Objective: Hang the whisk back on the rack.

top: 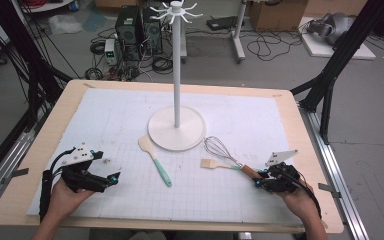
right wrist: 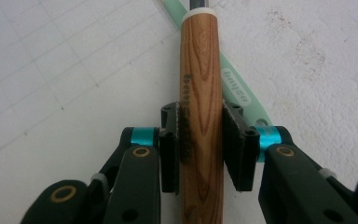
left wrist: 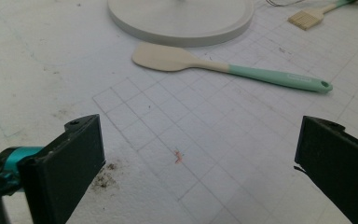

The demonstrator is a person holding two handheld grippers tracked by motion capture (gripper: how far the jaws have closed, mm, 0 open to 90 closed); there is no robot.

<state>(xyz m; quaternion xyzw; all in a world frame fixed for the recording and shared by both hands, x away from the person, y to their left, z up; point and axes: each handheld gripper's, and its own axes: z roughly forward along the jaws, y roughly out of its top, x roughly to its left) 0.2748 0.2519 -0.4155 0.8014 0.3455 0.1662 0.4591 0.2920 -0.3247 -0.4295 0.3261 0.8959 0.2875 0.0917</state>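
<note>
Whisk (top: 223, 154), its wooden handle printed with unreadable dark lettering, sits clamped in the right tool (right wrist: 200, 140).

A light wooden table (top: 40, 145) carries a white gridded mat (top: 120, 120). On the mat stand the round base of a white hook stand (top: 176, 128) and 3 utensils: a spatula (top: 154, 159), a pastry brush (top: 215, 164) and a wooden-handled whisk (top: 225, 153).
</note>
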